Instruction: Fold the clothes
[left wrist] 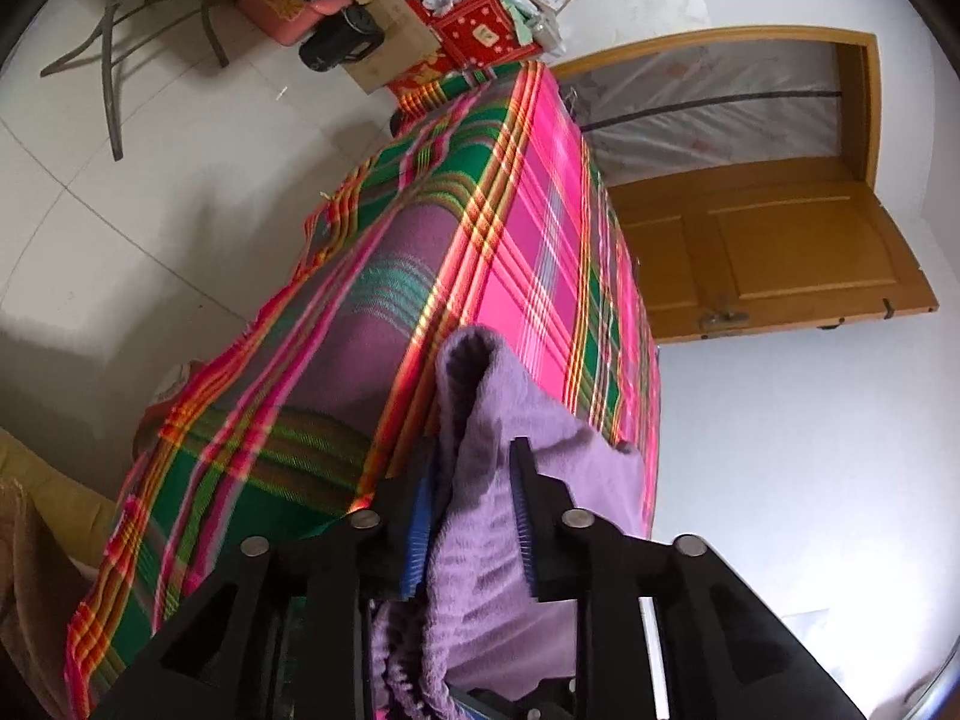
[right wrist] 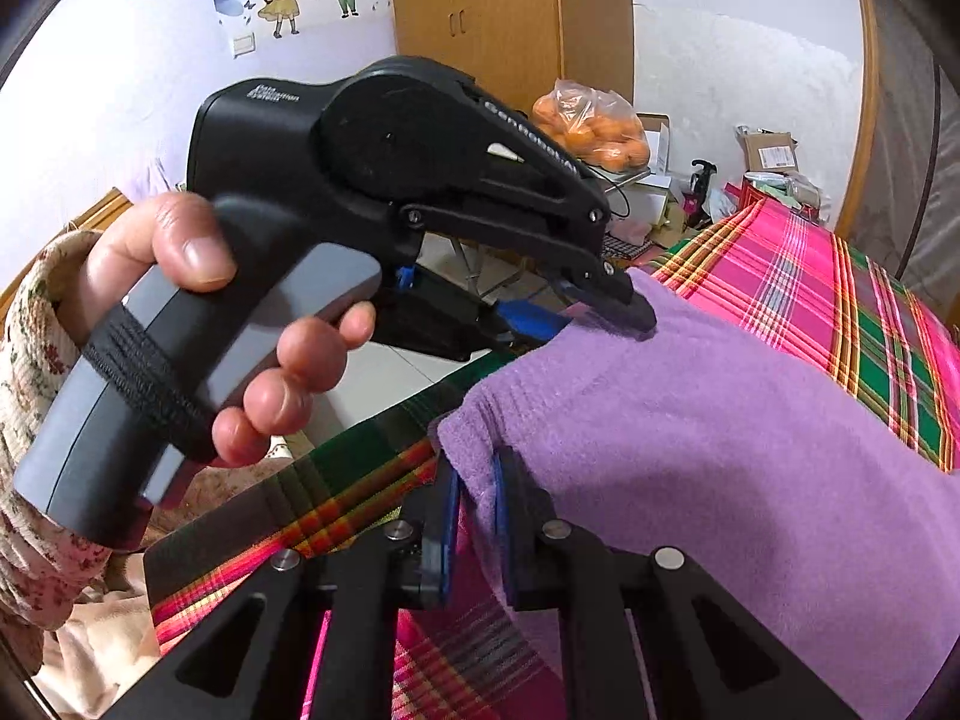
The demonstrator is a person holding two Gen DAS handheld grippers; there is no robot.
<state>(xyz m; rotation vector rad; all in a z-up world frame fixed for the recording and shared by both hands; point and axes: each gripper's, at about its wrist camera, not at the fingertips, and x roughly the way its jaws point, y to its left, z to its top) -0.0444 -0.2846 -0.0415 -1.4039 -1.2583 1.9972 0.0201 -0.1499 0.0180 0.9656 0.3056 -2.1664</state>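
The purple fleece garment lies on the plaid bedcover; it looks soft, light and limp, so it will likely sag between grips. Take hold at the edges. The right gripper pinches the near hem with narrow jaws. The left gripper has fabric bunched between partly parted jaws; pad contact cannot be confirmed

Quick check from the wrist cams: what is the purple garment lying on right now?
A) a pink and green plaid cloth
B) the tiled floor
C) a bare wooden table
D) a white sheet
A: the purple garment rests on the pink and green plaid cloth, with both grippers at its near edge.
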